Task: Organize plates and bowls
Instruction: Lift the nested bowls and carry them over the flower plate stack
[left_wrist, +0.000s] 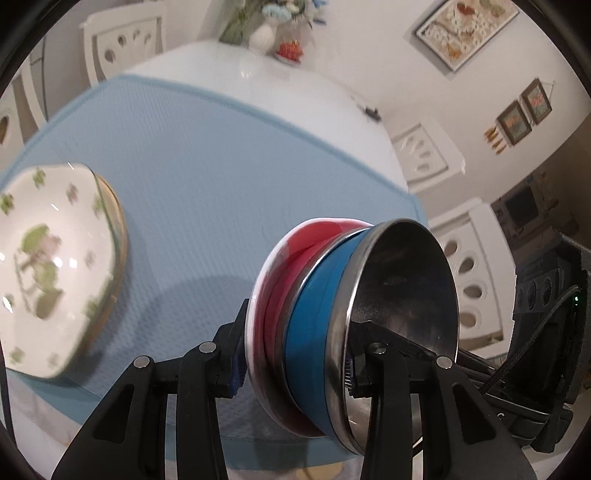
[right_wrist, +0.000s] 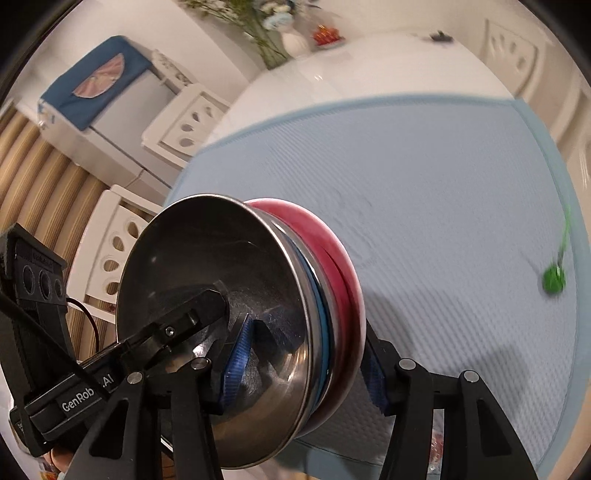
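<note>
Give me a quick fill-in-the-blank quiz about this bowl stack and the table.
1. Both tongs, left and right, clamp one stack of ____.
2. The steel bowl nests in a blue one, itself inside a ____ one.
3. The floral plate rests on a light ____ mat.

Answers: bowls; red; blue

A white table (left_wrist: 236, 62) with a glossy top carries a light blue textured mat (left_wrist: 207, 155), and white chairs (left_wrist: 122, 40) with teardrop cut-outs in their backs stand around it. At the table's far end a white vase (left_wrist: 263, 35) of flowers stands beside a small red item. Framed pictures (left_wrist: 463, 31) hang on the pale wall, and a white fridge (right_wrist: 122, 122) draped with a blue cloth (right_wrist: 98, 79) stands beside beige striped curtains (right_wrist: 40, 173).
</note>
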